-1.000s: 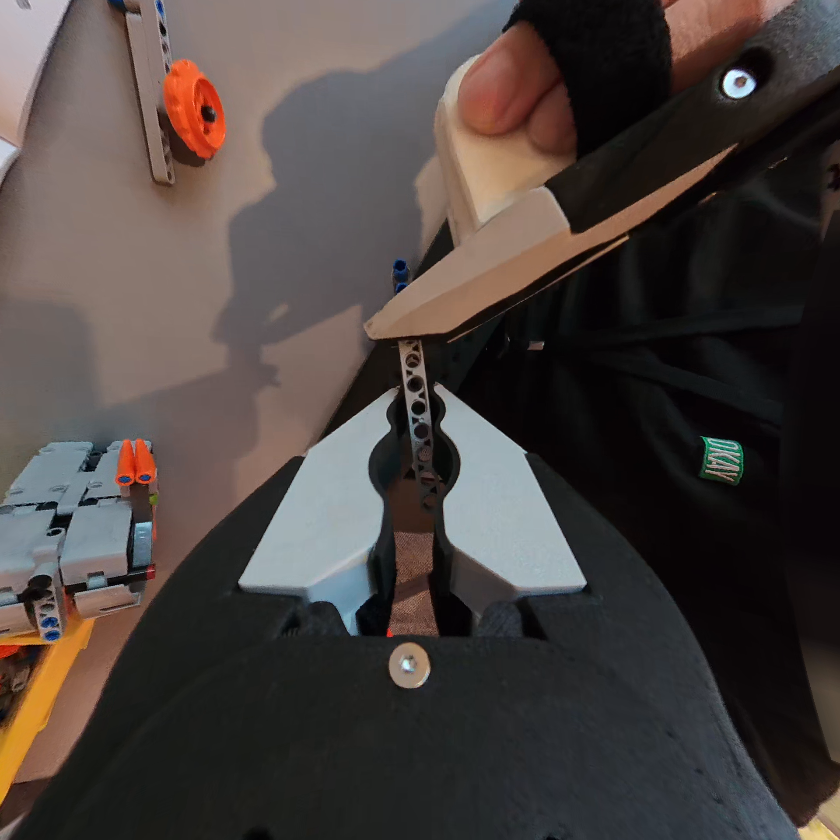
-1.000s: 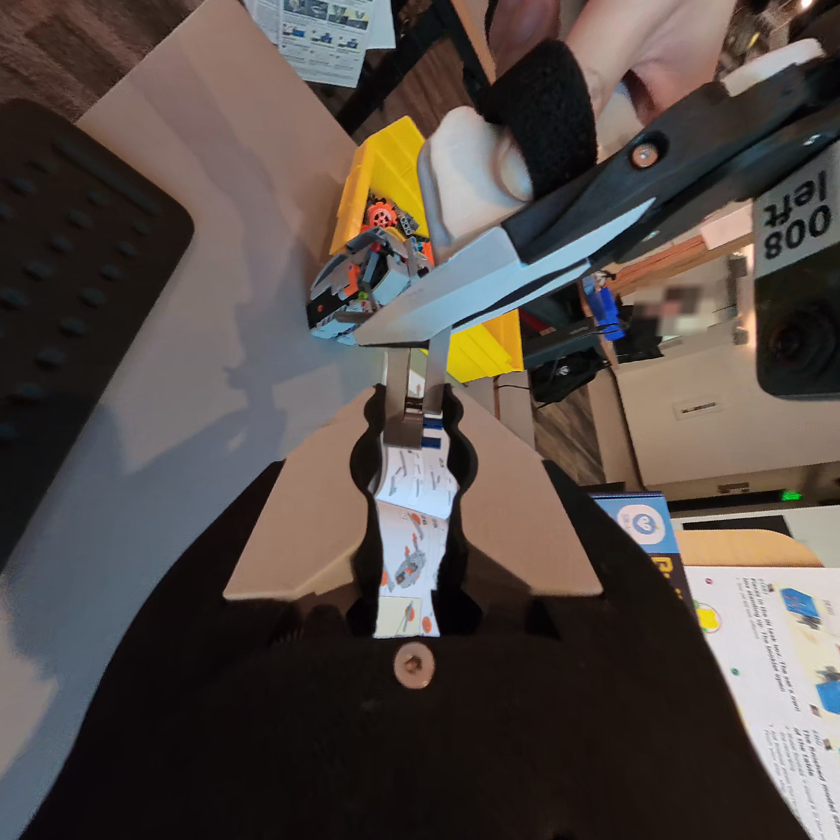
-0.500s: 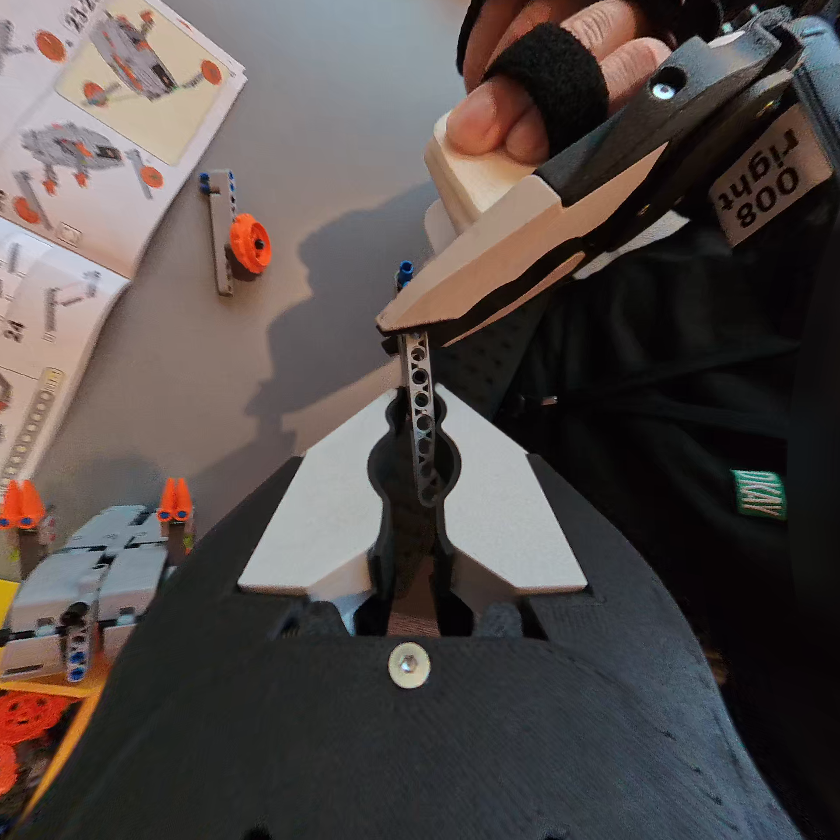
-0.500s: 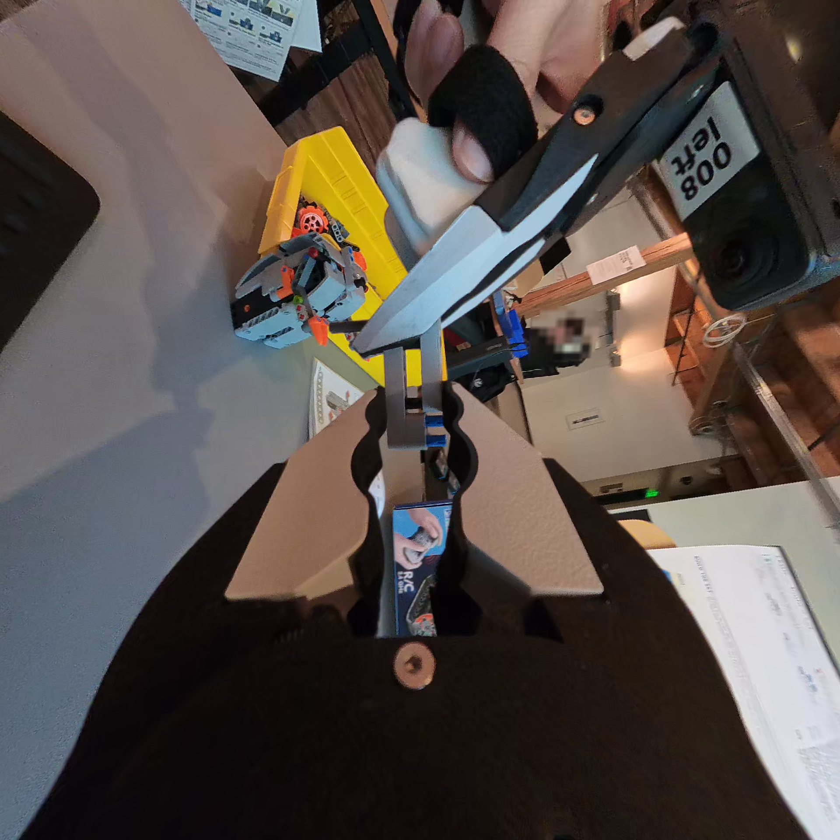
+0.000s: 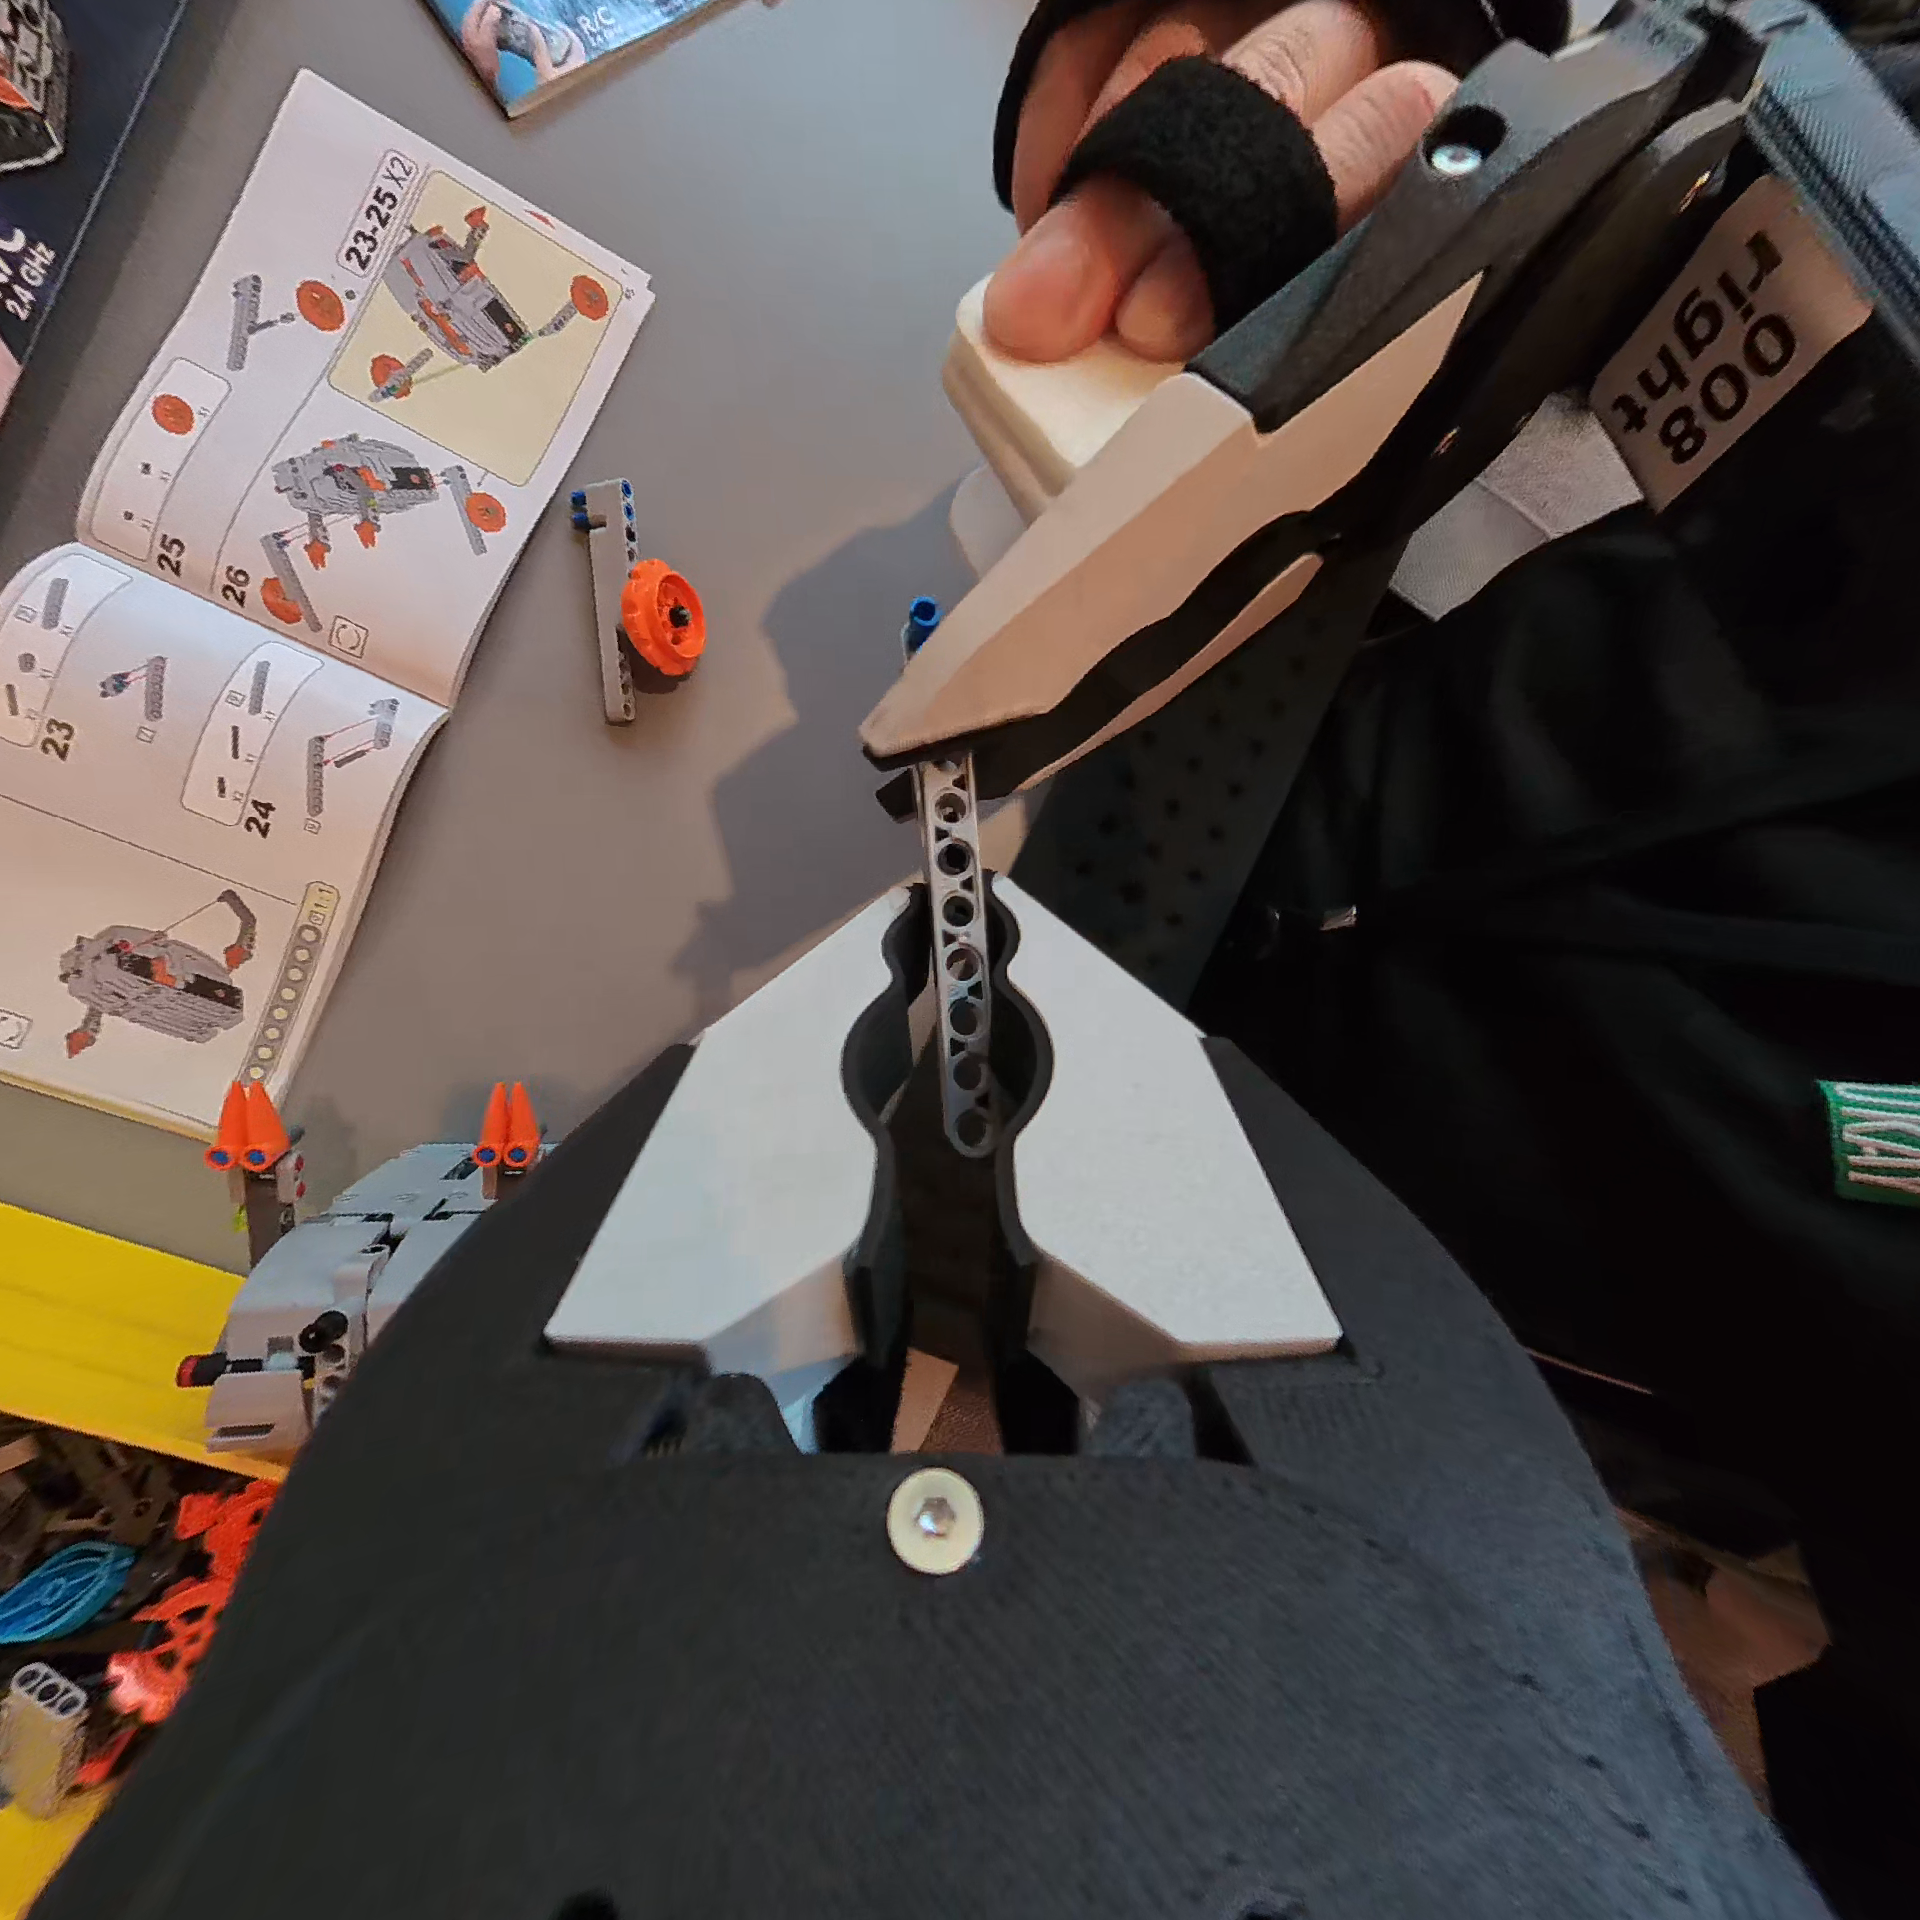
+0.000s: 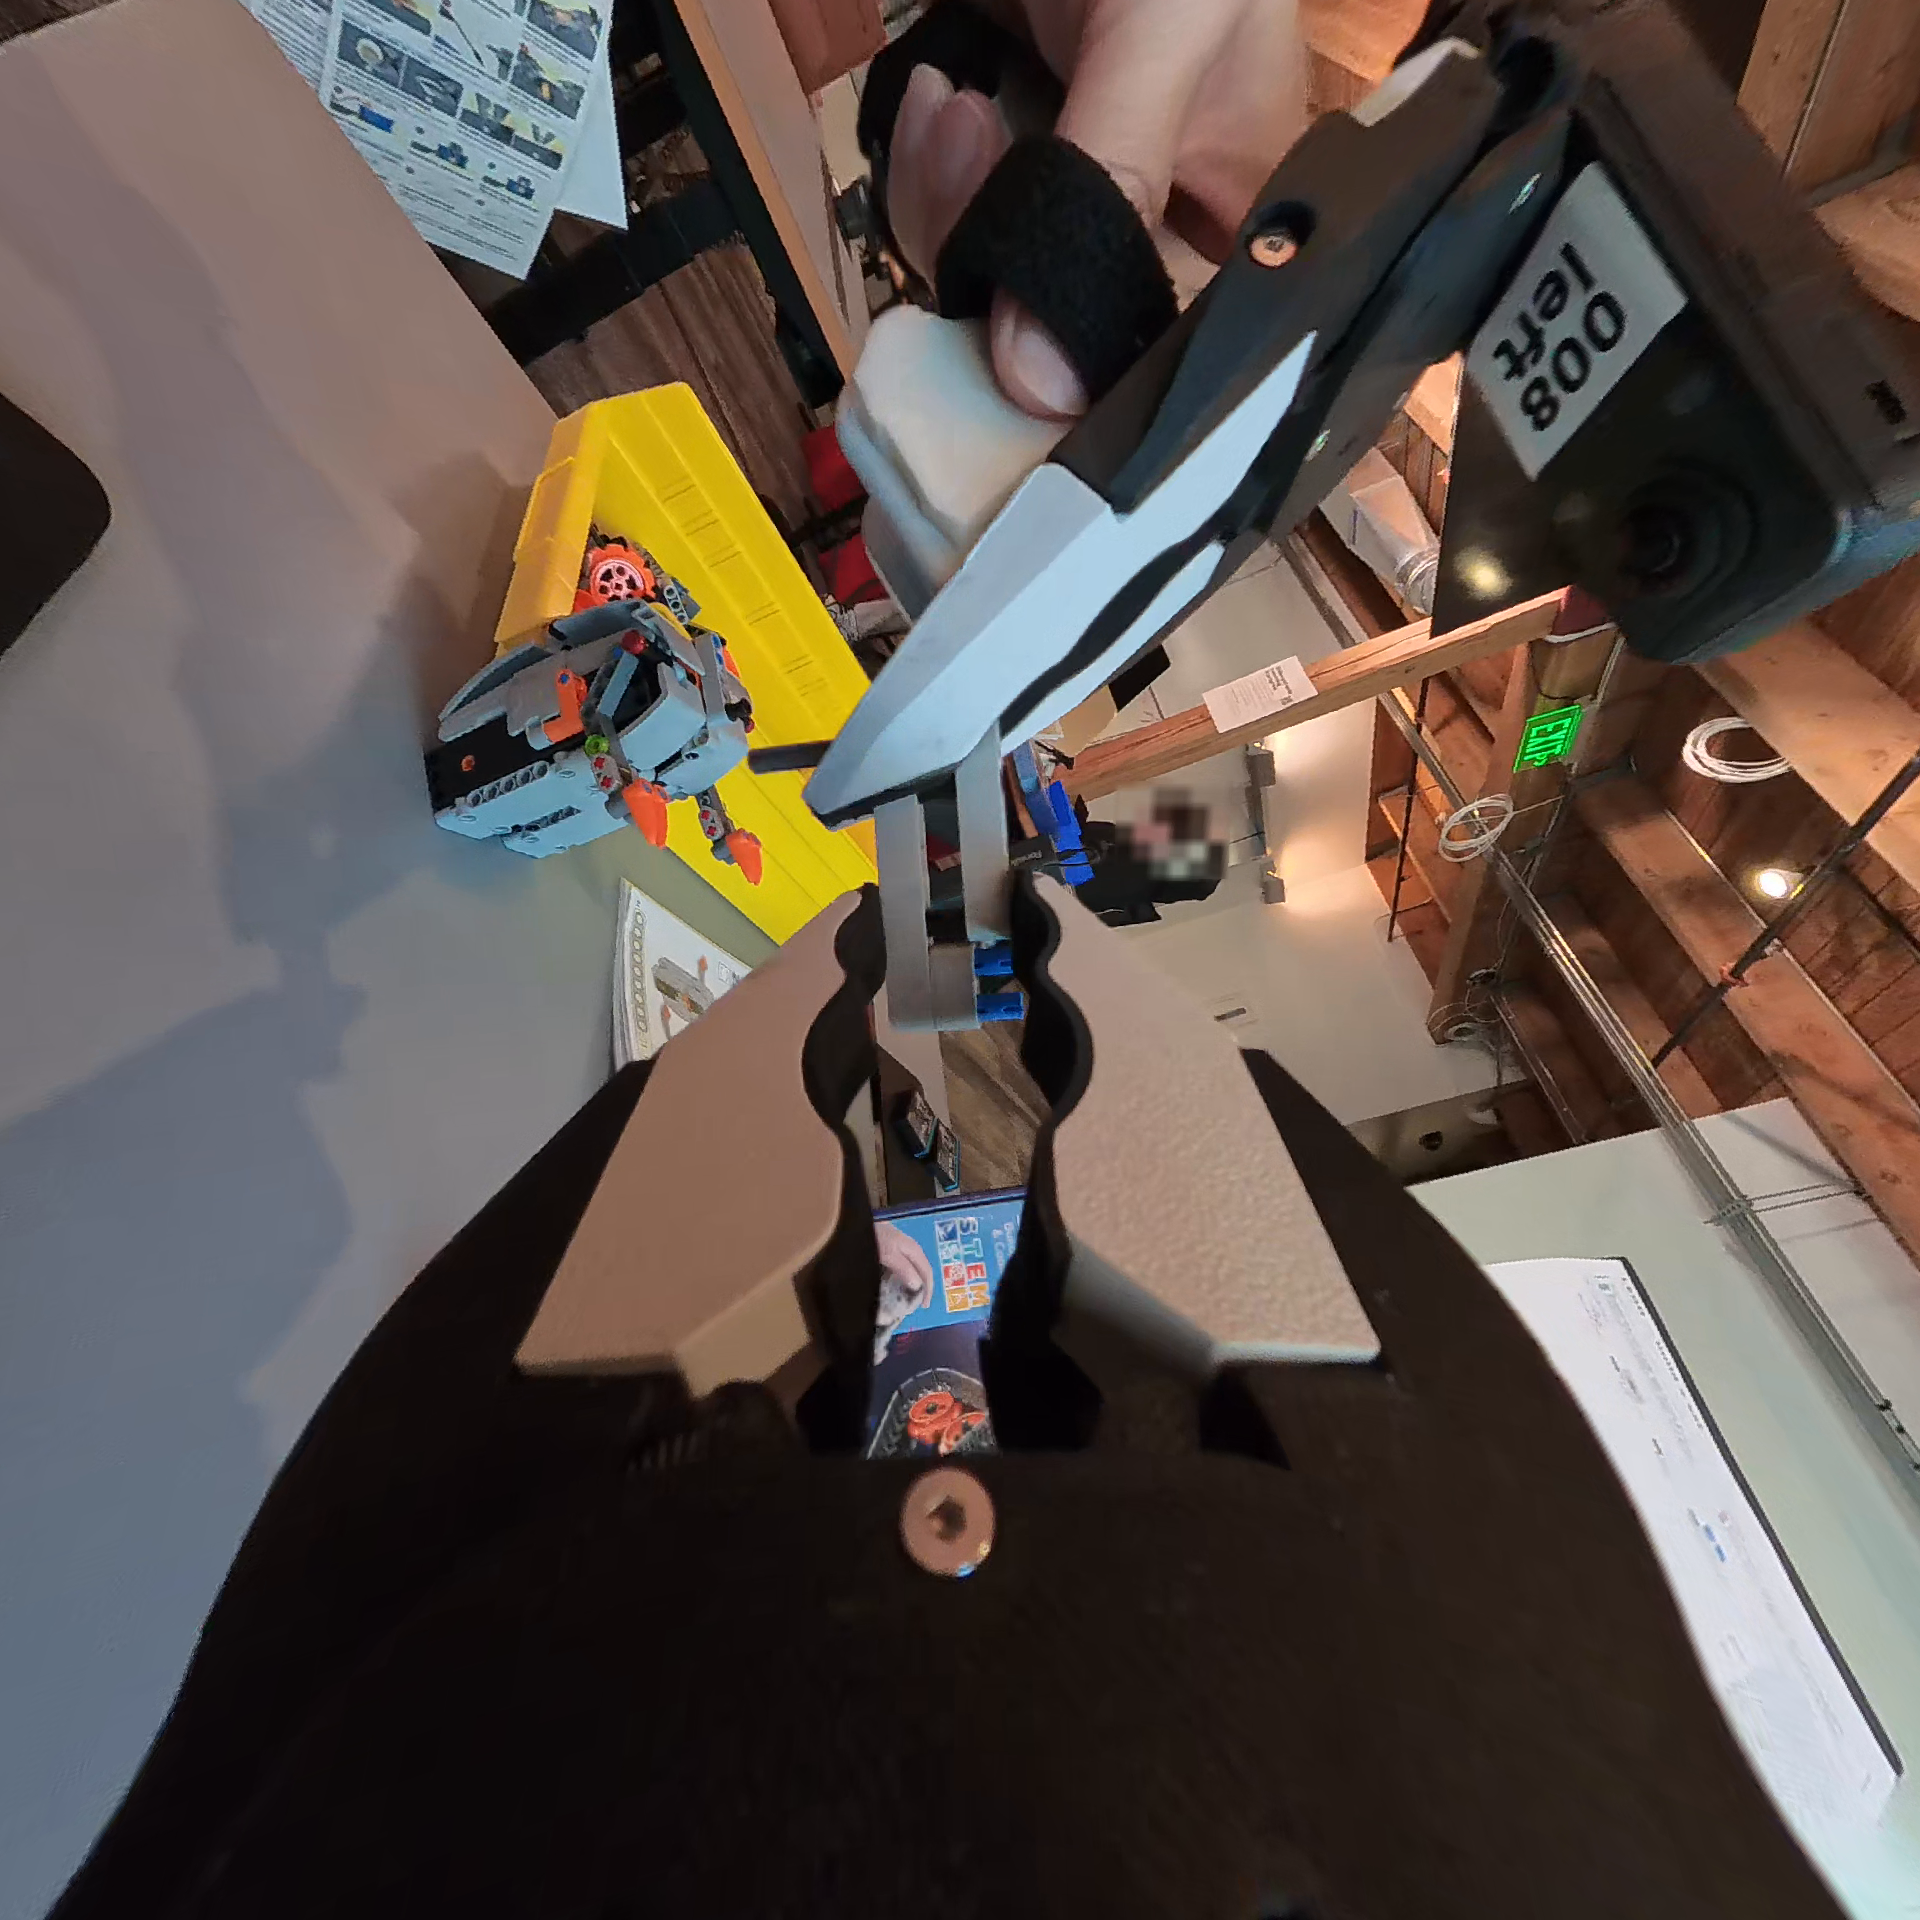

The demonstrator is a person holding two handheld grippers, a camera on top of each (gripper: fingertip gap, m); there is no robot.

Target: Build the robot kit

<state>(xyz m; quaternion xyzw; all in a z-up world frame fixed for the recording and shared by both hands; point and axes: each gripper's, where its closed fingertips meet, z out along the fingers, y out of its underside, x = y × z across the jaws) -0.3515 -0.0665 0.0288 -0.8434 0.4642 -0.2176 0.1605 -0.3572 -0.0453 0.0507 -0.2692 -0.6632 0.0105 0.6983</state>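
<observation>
Two grippers met over a grey tabletop (image 5: 623,156), both pinching one small assembly.

Left wrist view: the left gripper (image 5: 951,914) was closed on a grey perforated beam (image 5: 958,966), a thin strip with a row of holes, gripped at its lower half. At 12 o'clock the right gripper (image 5: 914,743) clamped the beam's upper end, worked by a hand (image 5: 1143,208) with a black finger strap. A blue pin (image 5: 920,615) showed just beyond it. At 10 o'clock lay a spare beam with an orange wheel (image 5: 644,613), at 9 o'clock an open instruction booklet (image 5: 291,582), and at 8 o'clock a grey brick vehicle (image 5: 343,1268) by a yellow parts bin (image 5: 94,1320).

Right wrist view: the right gripper (image 6: 940,914) was closed on the ends of two parallel grey beams (image 6: 940,894) joined by blue pins (image 6: 995,982). The left gripper (image 6: 842,800) held their far ends at 12 o'clock.

The plastic assembly looked light, stiff and smooth, with joints apt to pop apart. It is best gripped flat across the beam faces, near the ends.
</observation>
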